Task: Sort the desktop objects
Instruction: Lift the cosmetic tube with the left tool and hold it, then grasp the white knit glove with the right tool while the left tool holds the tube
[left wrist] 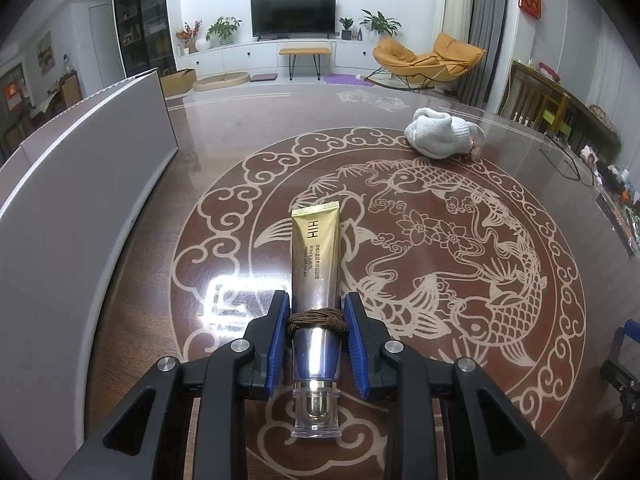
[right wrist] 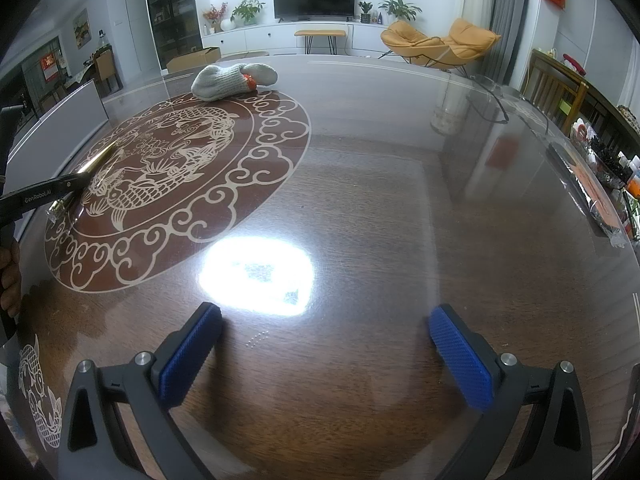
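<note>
Left wrist view showed the left gripper with its blue-padded fingers pinching a gold-and-silver cosmetic cream tube with a clear cap, lower centre of frame. A brown hair tie was wrapped around the tube right at the pinch line. Tube pointed away from the camera, crimped end toward the middle of frame, cap nearest the lens. Whether it rested on the counter or sat just above, cannot tell.

A dark brown glossy counter with a carp-and-cloud medallion inlay filled most of the frame. A white knitted glove or sock bundle lay at upper right of centre, well apart from the tube. A grey-white flat-sided box wall ran along the left edge, probably the sort bin.

Right wrist view: right gripper at bottom of frame, fingers spread wide, nothing between them, over bare counter beside a bright light reflection. The tube and left gripper showed at far left of that frame, the knitted bundle at upper left.

Progress judgement: early to middle. One item gripped but not placed; the knitted bundle untouched. Box contents hidden, so finished count unknown.
</note>
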Demonstrator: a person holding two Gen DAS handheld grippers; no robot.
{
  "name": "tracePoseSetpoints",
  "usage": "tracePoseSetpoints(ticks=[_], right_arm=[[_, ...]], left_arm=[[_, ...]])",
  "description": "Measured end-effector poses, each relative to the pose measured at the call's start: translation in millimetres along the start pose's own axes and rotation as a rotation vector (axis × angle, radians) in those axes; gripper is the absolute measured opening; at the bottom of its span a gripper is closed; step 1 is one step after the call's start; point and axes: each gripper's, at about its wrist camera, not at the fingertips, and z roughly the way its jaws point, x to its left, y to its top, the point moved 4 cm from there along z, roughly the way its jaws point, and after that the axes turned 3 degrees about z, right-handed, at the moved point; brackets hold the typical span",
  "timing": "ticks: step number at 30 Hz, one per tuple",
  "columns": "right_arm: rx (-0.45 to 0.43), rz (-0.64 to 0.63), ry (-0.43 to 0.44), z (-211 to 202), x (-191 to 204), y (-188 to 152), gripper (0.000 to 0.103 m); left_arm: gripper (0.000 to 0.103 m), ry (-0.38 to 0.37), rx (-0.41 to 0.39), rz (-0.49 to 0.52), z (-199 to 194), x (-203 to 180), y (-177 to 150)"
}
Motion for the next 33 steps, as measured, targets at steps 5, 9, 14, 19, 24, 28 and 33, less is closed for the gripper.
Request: tracePoseSetpoints(ticks=[5, 9, 14, 19, 24, 28, 33], right_arm=[[0.000, 0.000, 0.000, 0, 0, 0, 0.103], [0.000, 0.000, 0.000, 0, 0, 0, 0.103], [0.023, -0.021, 0.016, 0, 0, 2, 0.103], [-0.077, -0.066, 0.062, 12, 22, 72, 0.103], [-0.135, -0.071, 0.147, 56, 68, 179, 0.103], [-0.103, -0.051, 0.160, 105, 105, 235, 0.103], [0.022, -0.131, 0.151, 154, 149, 247, 0.099]], left_arm=[[0.028, 0.008, 0.001, 0.008, 0, 0, 0], [0.029, 0.011, 0.001, 0.010, -1, 0, 0], [0.029, 0.018, 0.002, 0.015, -1, -1, 1], [0.029, 0.030, 0.003, 0.025, -1, -3, 2], [0.029, 0.032, 0.003, 0.026, -2, -3, 2], [0.029, 0.032, 0.003, 0.026, -2, -3, 2], [0.029, 0.032, 0.003, 0.026, -2, -3, 2]])
